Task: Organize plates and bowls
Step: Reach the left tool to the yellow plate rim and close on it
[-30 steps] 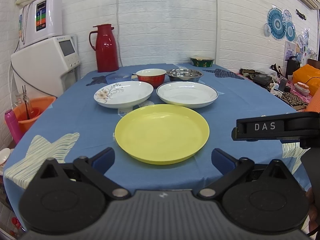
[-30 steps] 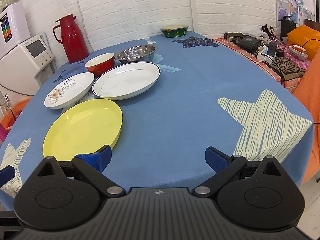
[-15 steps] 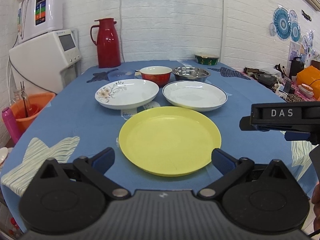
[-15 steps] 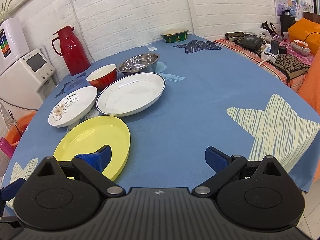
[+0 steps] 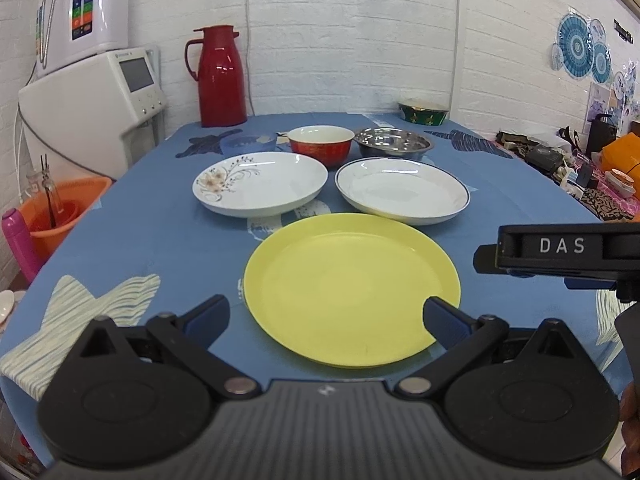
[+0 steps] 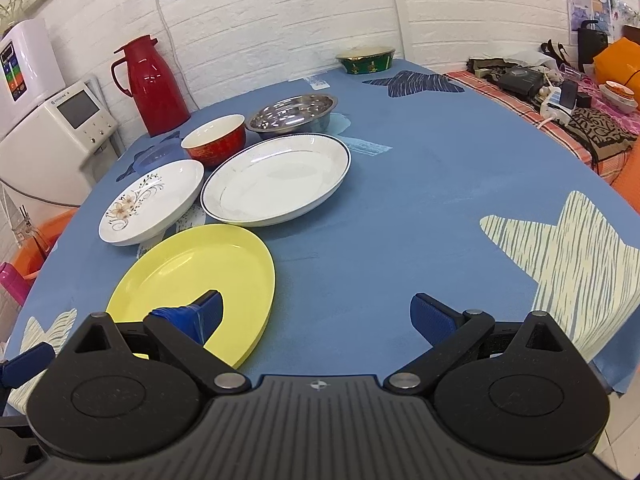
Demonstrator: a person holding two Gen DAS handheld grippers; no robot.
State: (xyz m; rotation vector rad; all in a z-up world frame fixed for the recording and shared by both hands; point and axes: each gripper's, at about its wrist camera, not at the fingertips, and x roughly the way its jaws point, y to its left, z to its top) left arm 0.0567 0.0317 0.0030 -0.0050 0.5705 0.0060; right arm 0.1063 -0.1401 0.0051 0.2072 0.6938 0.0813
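Note:
A yellow plate (image 5: 352, 288) (image 6: 192, 280) lies nearest me on the blue tablecloth. Behind it sit a flowered white plate (image 5: 260, 182) (image 6: 152, 200) on the left and a blue-rimmed white plate (image 5: 402, 192) (image 6: 276, 178) on the right. Farther back stand a red bowl (image 5: 321, 145) (image 6: 214, 140) and a steel bowl (image 5: 394, 144) (image 6: 292, 110). My left gripper (image 5: 326, 320) is open over the yellow plate's near edge, holding nothing. My right gripper (image 6: 316, 318) is open too, its left finger over the yellow plate's near rim.
A red thermos (image 5: 220, 76) (image 6: 150, 84) and a green bowl (image 5: 423, 112) (image 6: 365, 60) stand at the table's far edge. A white appliance (image 5: 92, 108) and an orange bucket (image 5: 60, 216) are off the left side. Clutter (image 6: 560, 96) lies to the right.
Both grippers have moved forward toward the dishes and the plates loom larger. The yellow plate now reaches between the left gripper's fingers. Both stay open.

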